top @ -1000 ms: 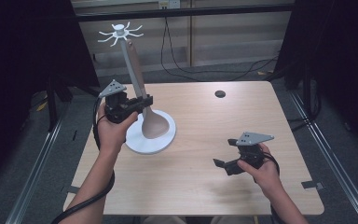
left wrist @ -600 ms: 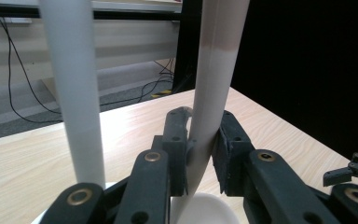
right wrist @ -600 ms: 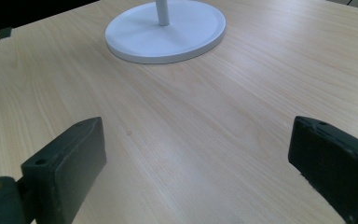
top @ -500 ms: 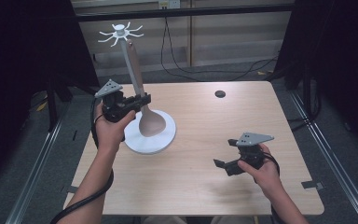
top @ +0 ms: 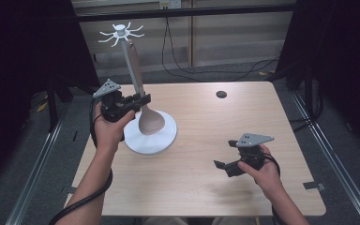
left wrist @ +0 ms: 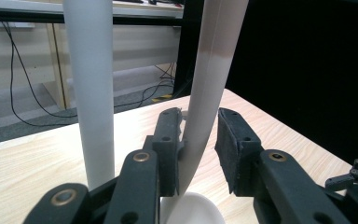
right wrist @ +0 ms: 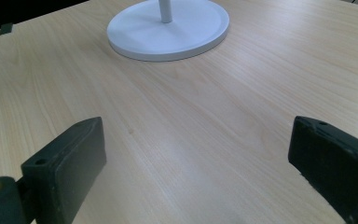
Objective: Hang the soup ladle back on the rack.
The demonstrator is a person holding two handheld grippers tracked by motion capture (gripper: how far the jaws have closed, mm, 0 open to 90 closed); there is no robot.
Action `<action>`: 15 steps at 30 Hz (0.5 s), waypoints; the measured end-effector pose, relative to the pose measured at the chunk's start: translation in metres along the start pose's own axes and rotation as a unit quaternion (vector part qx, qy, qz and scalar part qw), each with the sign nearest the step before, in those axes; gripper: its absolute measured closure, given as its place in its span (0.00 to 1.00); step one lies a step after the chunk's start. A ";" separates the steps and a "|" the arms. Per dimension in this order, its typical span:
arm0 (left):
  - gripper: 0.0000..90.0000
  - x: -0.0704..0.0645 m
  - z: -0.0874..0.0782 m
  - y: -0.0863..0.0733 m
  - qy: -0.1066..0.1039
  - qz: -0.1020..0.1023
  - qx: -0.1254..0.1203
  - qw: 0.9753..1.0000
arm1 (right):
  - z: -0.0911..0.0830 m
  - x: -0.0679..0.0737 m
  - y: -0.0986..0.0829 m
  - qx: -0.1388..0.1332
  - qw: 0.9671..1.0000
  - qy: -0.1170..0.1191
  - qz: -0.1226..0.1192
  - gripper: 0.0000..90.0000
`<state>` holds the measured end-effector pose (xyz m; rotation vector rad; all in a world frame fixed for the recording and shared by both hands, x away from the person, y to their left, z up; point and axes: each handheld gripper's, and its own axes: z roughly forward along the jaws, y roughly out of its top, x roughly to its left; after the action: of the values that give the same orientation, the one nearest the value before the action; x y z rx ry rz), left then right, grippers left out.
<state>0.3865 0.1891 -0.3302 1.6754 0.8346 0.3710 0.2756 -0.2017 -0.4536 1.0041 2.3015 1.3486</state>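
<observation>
While the left gripper point(top: 140, 100) sits by the far left part of the desk point(top: 272, 122), its jaws stand on both sides of the spoon's handle. The spoon point(top: 143, 101) is long and brown-grey. It hangs from one of the little hooks at the top of the white stand point(top: 122, 35), with its bowl down low over the stand's round white base point(top: 166, 136). Its long way runs up and down, leaning a little beside the white pole point(left wrist: 89, 88).

From the left gripper view, one pad touches the spoon handle point(left wrist: 205, 93), and the other pad has a small gap next to it. So the jaws are narrow around the handle but not squeezed tight on it.

I think the next move depends on that gap. The handle is right between the jaws, so the left one only has to close.

The right gripper point(top: 232, 165) is near the front right part of the desk, well apart from the spoon. Its jaws are wide and hold nothing. The left hand point(top: 108, 129) is much nearer.
</observation>
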 end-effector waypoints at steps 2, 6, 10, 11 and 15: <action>0.75 0.000 0.000 0.000 0.003 0.002 0.000 1.000 | 0.000 0.000 0.000 -0.001 1.000 0.000 0.000 0.04; 0.71 0.001 0.001 0.001 0.000 0.001 0.000 1.000 | 0.000 0.000 0.001 -0.001 1.000 -0.001 0.000 0.04; 0.67 0.001 0.003 0.000 -0.005 0.000 0.005 1.000 | -0.001 0.000 0.001 -0.002 1.000 -0.001 0.000 0.04; 0.65 0.001 0.003 -0.001 -0.004 -0.002 0.005 1.000 | -0.001 0.000 0.000 -0.001 1.000 -0.001 0.001 0.04; 0.57 0.000 0.004 -0.002 0.000 -0.005 0.007 1.000 | -0.001 -0.001 0.000 -0.001 1.000 -0.001 0.000 0.04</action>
<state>0.3883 0.1869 -0.3333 1.6837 0.8466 0.3591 0.2757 -0.2026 -0.4528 1.0046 2.2974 1.3490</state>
